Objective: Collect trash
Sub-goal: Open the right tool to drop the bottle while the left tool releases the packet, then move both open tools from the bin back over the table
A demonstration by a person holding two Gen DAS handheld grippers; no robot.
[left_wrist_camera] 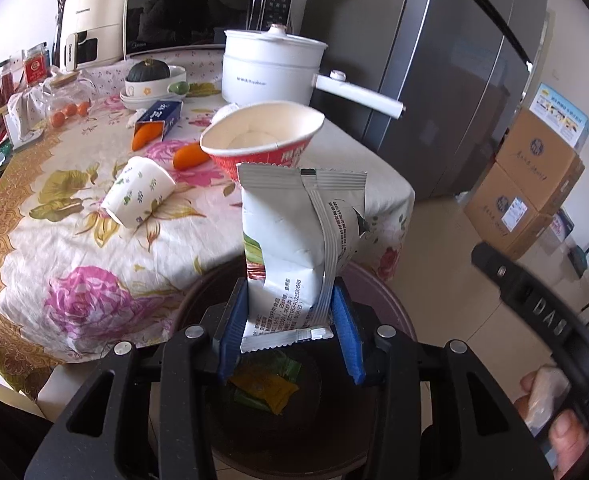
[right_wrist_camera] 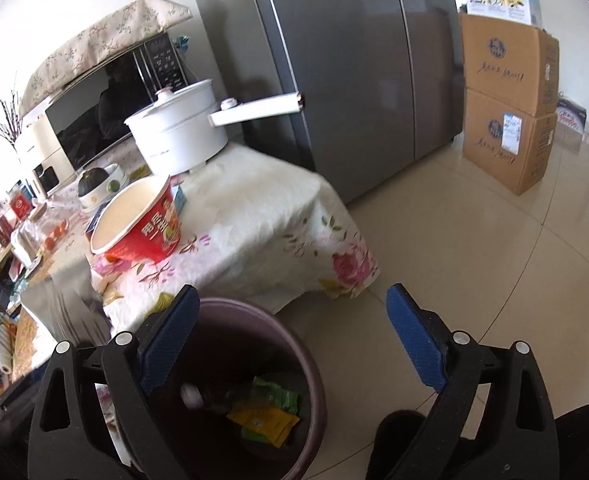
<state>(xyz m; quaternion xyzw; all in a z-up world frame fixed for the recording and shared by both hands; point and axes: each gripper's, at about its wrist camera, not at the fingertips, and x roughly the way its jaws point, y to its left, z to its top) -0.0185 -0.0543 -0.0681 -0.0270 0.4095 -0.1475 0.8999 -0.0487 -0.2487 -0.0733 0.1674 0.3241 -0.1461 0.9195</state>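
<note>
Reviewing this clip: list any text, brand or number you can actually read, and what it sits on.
"DAS": on the black right gripper body.
"Midea": seemingly, on the black-fronted microwave.
Red paper noodle bowl: large white Chinese characters, partly readable.
White snack wrapper in left gripper: print too small.
Brown cardboard boxes: illegible.

Left gripper (left_wrist_camera: 288,336) fingers clamped together; right gripper (right_wrist_camera: 290,344) fingers spread wide.

Table under white floral cloth (left_wrist_camera: 74,240) carries tipped red paper noodle bowl (left_wrist_camera: 262,148), overturned white floral paper cup (left_wrist_camera: 138,192), white lidded electric pot (left_wrist_camera: 270,68), orange carrot (left_wrist_camera: 190,156).
</note>
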